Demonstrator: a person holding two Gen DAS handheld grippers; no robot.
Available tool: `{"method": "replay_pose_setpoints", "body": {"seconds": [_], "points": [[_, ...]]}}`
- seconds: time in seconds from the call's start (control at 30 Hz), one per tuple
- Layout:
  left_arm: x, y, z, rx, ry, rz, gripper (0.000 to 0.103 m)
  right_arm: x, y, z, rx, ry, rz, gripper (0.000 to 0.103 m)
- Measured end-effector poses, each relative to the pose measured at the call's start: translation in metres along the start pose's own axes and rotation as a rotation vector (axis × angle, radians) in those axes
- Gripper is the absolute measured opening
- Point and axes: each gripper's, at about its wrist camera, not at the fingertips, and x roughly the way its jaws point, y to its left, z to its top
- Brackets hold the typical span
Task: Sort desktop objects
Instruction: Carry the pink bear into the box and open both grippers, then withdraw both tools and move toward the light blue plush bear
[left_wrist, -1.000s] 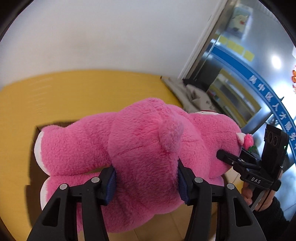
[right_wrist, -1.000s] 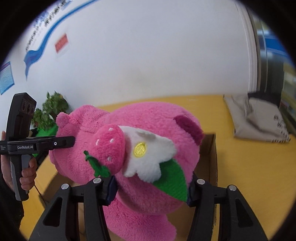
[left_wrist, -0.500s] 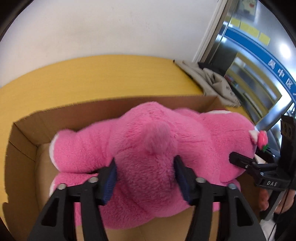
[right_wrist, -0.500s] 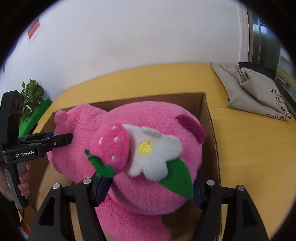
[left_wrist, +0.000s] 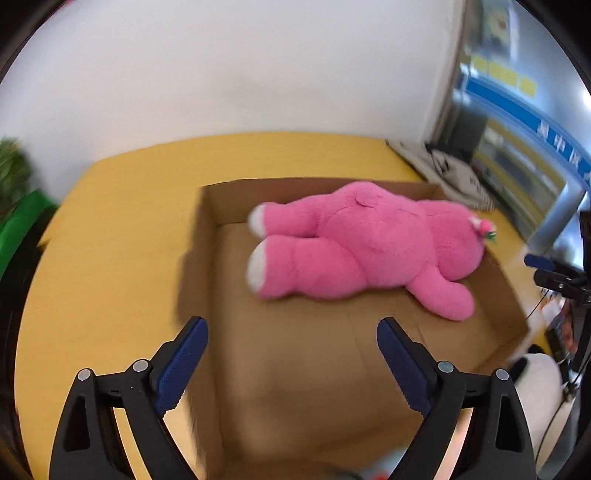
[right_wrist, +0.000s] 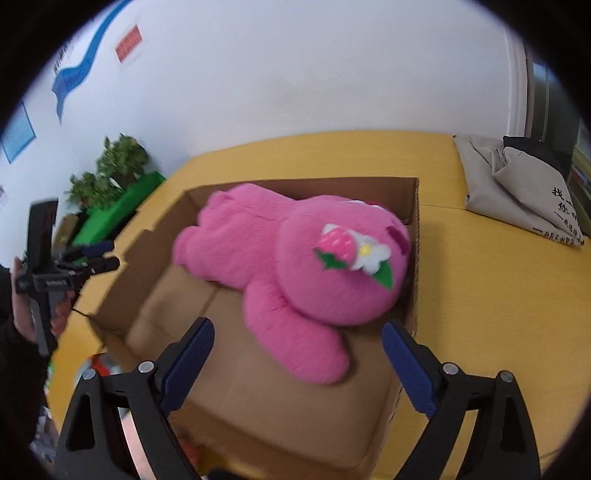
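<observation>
A pink plush bear (left_wrist: 369, 243) lies face down inside an open cardboard box (left_wrist: 295, 369) on the yellow table. The right wrist view shows the bear (right_wrist: 295, 266) from its head end, with a strawberry and white flower on the head. My left gripper (left_wrist: 291, 354) hangs open above the box's near half, with nothing between its blue-padded fingers. My right gripper (right_wrist: 297, 356) is open too, just short of the bear's head and arm. In each wrist view the other gripper is seen at the side, the left gripper (right_wrist: 88, 258) and the right gripper (left_wrist: 546, 269).
A grey cloth bag (right_wrist: 524, 192) lies at the table's far right corner. Potted plants (right_wrist: 114, 166) and a green surface (right_wrist: 118, 214) stand left of the table. A white and black plush item (left_wrist: 535, 384) sits just outside the box's right side. A white wall runs behind.
Both grippers opened and let go of the bear, which now lies in the box. Both grippers pulled back and up from it.
</observation>
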Motion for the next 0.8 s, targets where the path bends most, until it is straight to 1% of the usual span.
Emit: {"method": "replay_pose_setpoints", "body": {"seconds": [0.03,0.07,0.1,0.2,0.27,0.3,0.4,0.5,0.57,0.67,0.8], "points": [[-0.023,0.001,-0.013,-0.025,-0.033,0.007,0.099,-0.013,0.006,-0.005,0.008,-0.026,0.017,0.095],[-0.042,0.001,-0.026,-0.044,-0.057,0.019,0.102,-0.028,0.014,-0.011,0.012,-0.058,0.031,0.1],[-0.06,0.001,-0.038,-0.063,-0.08,0.033,0.103,-0.046,0.026,-0.019,0.009,-0.103,0.037,0.103],[-0.108,-0.007,-0.077,-0.089,-0.106,0.047,0.103,-0.086,0.057,-0.044,0.01,-0.199,0.042,0.103],[-0.132,-0.012,-0.101,-0.097,-0.117,0.084,0.103,-0.101,0.072,-0.064,0.04,-0.234,0.035,0.103],[-0.14,-0.015,-0.111,-0.097,-0.116,0.117,0.103,-0.107,0.081,-0.076,0.054,-0.247,0.02,0.103],[-0.155,-0.027,-0.138,-0.112,-0.122,0.212,0.103,-0.119,0.103,-0.105,0.069,-0.258,-0.065,0.103],[-0.16,-0.04,-0.157,-0.137,-0.133,0.255,0.103,-0.125,0.117,-0.126,0.072,-0.24,-0.118,0.103],[-0.161,-0.051,-0.168,-0.15,-0.14,0.261,0.103,-0.128,0.126,-0.135,0.052,-0.236,-0.158,0.103],[-0.169,-0.069,-0.179,-0.125,-0.141,0.246,0.103,-0.137,0.144,-0.147,0.007,-0.237,-0.22,0.103],[-0.174,-0.084,-0.185,-0.094,-0.142,0.242,0.103,-0.141,0.159,-0.155,-0.036,-0.236,-0.258,0.103]]}}
